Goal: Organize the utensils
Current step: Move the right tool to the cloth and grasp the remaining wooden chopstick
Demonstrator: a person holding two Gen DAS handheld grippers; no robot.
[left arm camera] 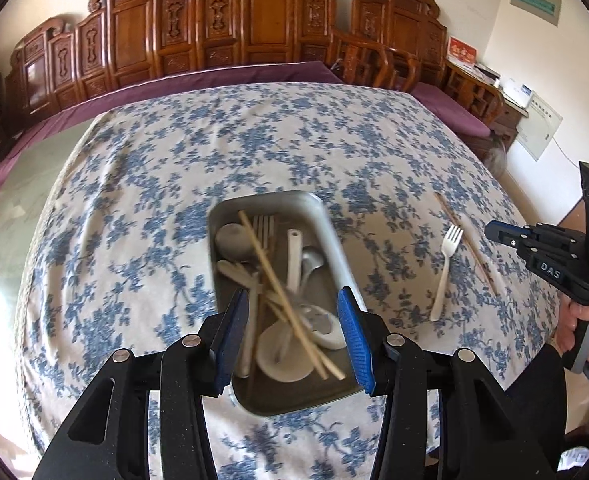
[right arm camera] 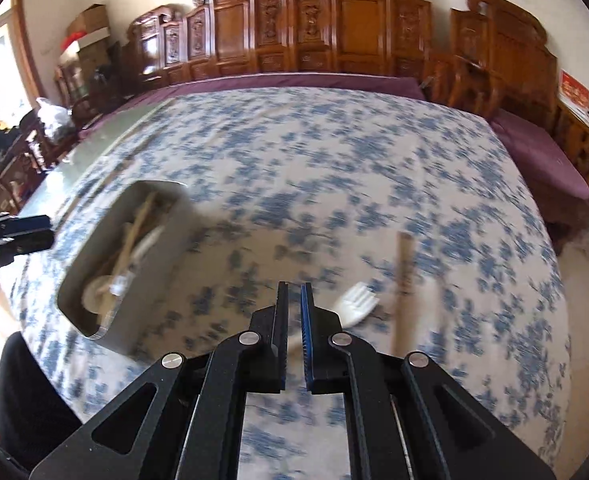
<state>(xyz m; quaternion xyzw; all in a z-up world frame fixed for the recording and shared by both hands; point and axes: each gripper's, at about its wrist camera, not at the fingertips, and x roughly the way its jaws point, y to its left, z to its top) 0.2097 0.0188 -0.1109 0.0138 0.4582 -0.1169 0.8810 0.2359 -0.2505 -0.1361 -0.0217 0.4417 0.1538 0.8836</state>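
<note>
Left wrist view: left gripper [left arm camera: 292,330] hung parted and empty over a metal tray [left arm camera: 336,248] of pale spoons and chopsticks.
Right wrist view, blurred: right gripper [right arm camera: 294,304] was clenched, seemingly empty; a white fork [right arm camera: 358,304] and chopstick [right arm camera: 404,260] lay just beyond on floral cloth [right arm camera: 334,168].

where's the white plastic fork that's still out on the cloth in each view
Left wrist view: the white fork lies on the floral cloth right of centre, to the right of the metal tray, tines pointing away, beside a wooden chopstick.
Right wrist view: the fork is blurred, just right of the right gripper, its handle hidden behind it.
Shared landmark: the tray of utensils, left of the fork in both views.
</note>
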